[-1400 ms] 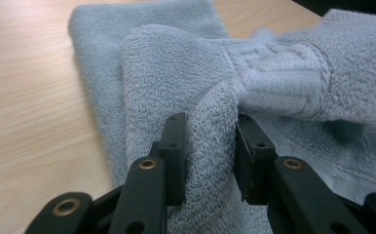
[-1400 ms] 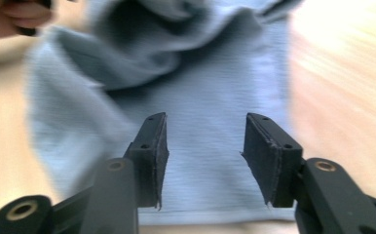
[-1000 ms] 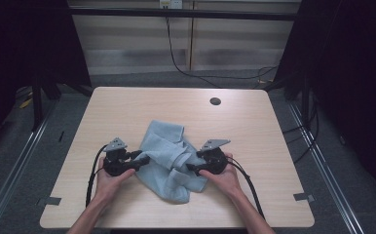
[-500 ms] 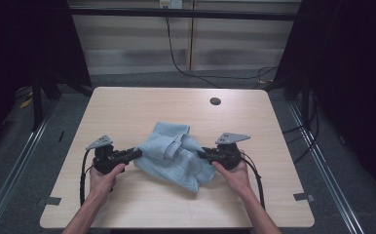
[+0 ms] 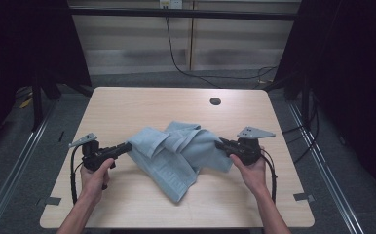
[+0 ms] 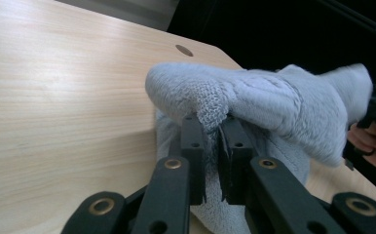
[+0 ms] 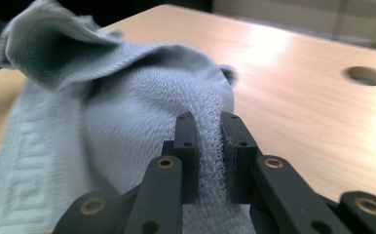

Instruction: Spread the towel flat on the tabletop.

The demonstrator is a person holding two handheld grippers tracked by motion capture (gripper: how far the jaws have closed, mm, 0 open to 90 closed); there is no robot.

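Jaws of the left gripper (image 5: 125, 146) pinch the left end of a light blue towel (image 5: 176, 151) lying rumpled mid-table (image 5: 127, 105). Its right end is nipped between the right gripper's (image 5: 221, 143) closed jaws. A round hole (image 5: 215, 101) sits farther back.

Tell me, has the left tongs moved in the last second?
Yes. The left tongs moved outward toward the table's left edge, away from the hole, pulling the towel wider.

left tool (image 5: 125, 147) moved outward left | right tool (image 5: 221, 144) outward right | towel (image 5: 176, 151) stretched wider, partly lifted
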